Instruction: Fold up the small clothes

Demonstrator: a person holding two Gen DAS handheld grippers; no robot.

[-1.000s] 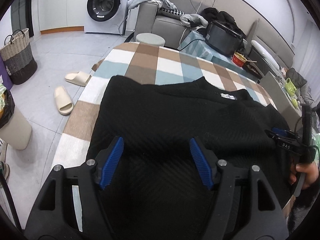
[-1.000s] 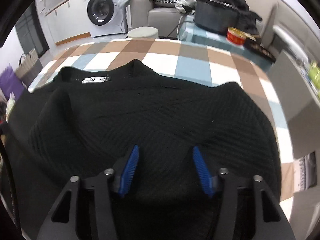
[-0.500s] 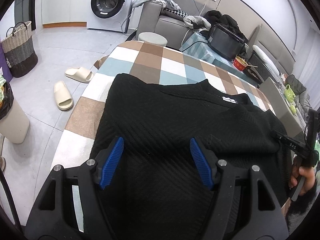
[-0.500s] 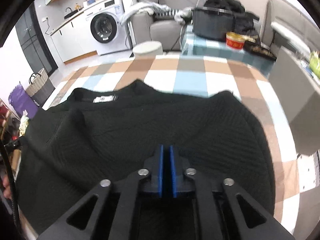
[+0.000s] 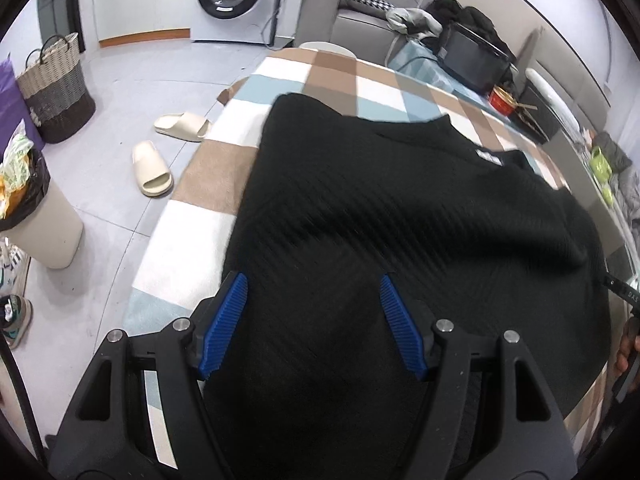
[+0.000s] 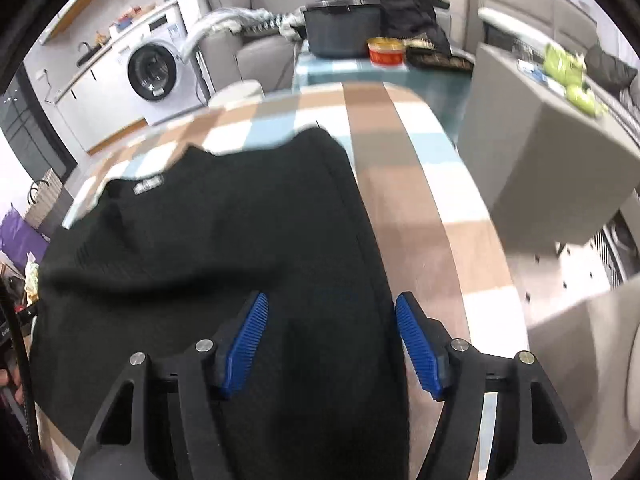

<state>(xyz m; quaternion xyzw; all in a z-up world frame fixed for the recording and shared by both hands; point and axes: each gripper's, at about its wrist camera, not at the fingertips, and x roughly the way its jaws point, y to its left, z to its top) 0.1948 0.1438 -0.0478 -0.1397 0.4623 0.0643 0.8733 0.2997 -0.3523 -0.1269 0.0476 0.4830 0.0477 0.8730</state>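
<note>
A black ribbed sweater (image 5: 400, 216) lies spread on the checked table (image 5: 320, 76), its white neck label (image 5: 489, 157) toward the far side. My left gripper (image 5: 314, 320) is open, its blue pads over the sweater's left part near the hem. In the right wrist view the sweater (image 6: 224, 240) shows a raised fold across its left part. My right gripper (image 6: 332, 344) is open over the sweater's right edge, the right pad above the table cloth (image 6: 420, 208). Neither gripper holds cloth.
Left of the table are two slippers (image 5: 154, 168), a bin (image 5: 36, 216) and a woven basket (image 5: 56, 88). A washing machine (image 5: 236, 0) and sofa stand behind. A grey box (image 6: 540, 140) stands to the right, with a black pot (image 6: 344, 32) and a red bowl (image 6: 386, 50) beyond the table.
My right gripper shut half a second ago and has opened again, and it has swung toward the sweater's right edge. The left gripper stayed open and rose slightly.
</note>
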